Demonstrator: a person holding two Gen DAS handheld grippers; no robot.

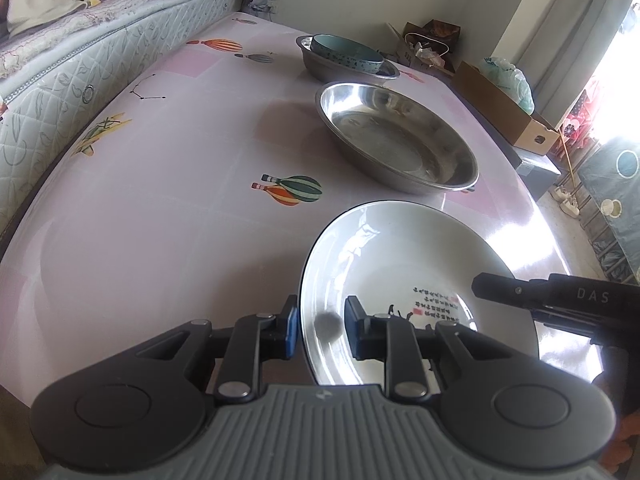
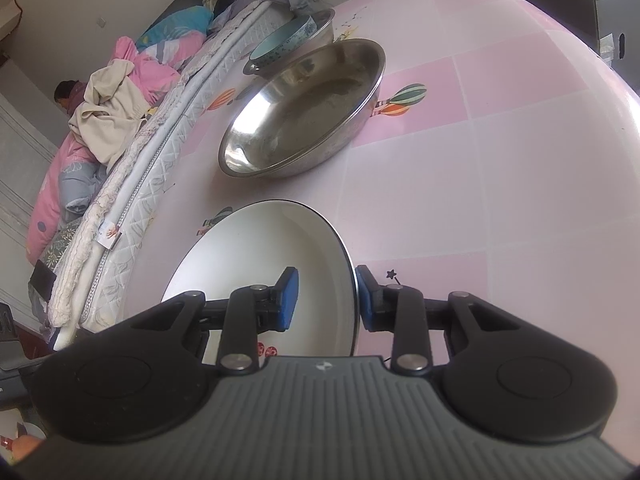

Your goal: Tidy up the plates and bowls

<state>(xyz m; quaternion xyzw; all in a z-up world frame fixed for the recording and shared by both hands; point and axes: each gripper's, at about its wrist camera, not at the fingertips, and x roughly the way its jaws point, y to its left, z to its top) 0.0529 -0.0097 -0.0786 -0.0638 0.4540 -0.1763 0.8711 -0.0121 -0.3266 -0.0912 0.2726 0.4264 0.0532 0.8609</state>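
Observation:
A white plate (image 1: pixel 400 264) with a black rim and calligraphy sits low over the pink table, nearest me. My left gripper (image 1: pixel 323 326) straddles its left rim, one blue pad outside and one inside, shut on it. My right gripper (image 2: pixel 327 298) clamps the opposite rim of the same plate (image 2: pixel 272 248); in the left wrist view the right gripper (image 1: pixel 492 292) reaches in over the plate's right edge. Beyond the plate stands an empty steel dish (image 1: pixel 400 140) (image 2: pixel 304 112). Farther back a blue-green bowl (image 1: pixel 346 54) (image 2: pixel 280 44) rests inside a steel basin (image 1: pixel 316 66).
The table (image 1: pixel 160 220) wears a pink cloth printed with balloons. A quilted mattress (image 1: pixel 72 72) runs along its far side, with bedding and a person (image 2: pixel 68 92) lying there. A cardboard box (image 1: pixel 504 116) and bags stand past the table's other edge.

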